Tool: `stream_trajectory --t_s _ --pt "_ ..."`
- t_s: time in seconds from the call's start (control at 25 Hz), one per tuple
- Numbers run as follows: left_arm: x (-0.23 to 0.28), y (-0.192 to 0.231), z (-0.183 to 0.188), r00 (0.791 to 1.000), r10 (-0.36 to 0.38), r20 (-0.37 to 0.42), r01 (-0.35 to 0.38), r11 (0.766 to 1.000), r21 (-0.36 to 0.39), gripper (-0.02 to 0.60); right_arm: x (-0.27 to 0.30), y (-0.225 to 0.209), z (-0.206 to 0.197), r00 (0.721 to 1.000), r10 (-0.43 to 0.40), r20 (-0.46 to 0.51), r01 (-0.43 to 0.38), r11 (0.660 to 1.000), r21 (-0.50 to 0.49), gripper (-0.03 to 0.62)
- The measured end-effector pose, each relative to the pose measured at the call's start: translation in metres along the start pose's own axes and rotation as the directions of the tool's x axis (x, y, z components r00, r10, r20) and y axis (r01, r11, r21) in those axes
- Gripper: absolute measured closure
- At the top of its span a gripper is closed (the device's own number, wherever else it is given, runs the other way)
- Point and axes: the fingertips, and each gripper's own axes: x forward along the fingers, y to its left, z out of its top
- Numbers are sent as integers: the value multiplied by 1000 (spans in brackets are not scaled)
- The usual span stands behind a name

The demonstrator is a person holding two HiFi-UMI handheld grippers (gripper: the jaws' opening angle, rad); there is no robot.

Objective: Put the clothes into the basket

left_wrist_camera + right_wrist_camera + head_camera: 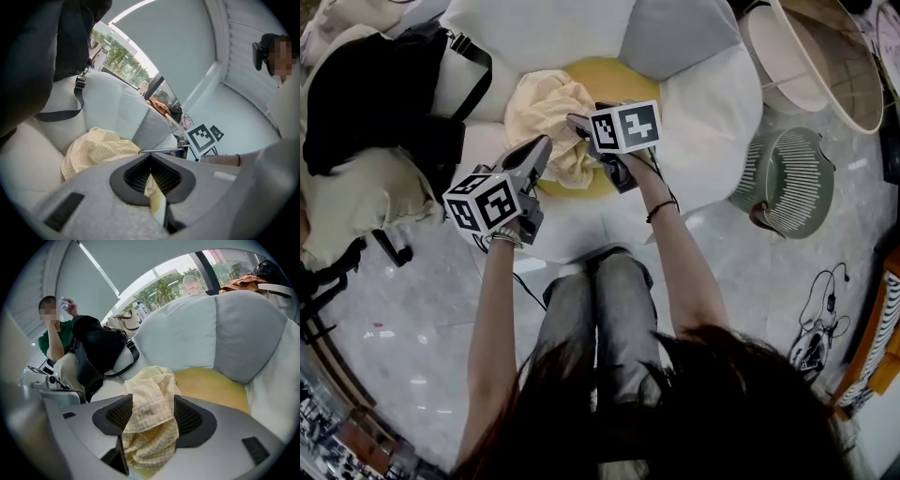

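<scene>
In the head view, your left gripper and your right gripper both reach into the pale yellow checked garment. It lies bunched on the yellow middle of the white flower-shaped padded seat. The green slatted plastic basket sits on the floor to your right, well apart from the garment. A black strapped bag rests on the seat's left side.

In the left gripper view, your jaws are pinched together on a thin fold of the garment; the rest of it is heaped just beyond them.

In the right gripper view, your jaws stand wide apart. The garment hangs loosely in the gap between them, with the black bag behind it to the left.
</scene>
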Motion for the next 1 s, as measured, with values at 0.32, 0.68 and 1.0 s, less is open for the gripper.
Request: stream_trajectory --t_s 0.32,0.68,1.0 --pt "7 26 -15 1000 4 12 -4 1000 -21 571 36 -5 -24 993 40 -112 -38 999 27 361" --pt "8 41 -23 999 17 34 -16 999 -31 571 65 -4 -47 970 -21 -243 1 997 -82 492" --pt "4 39 -27 999 22 34 -21 999 -36 571 63 0 -45 971 -13 -238 1 999 -48 538"
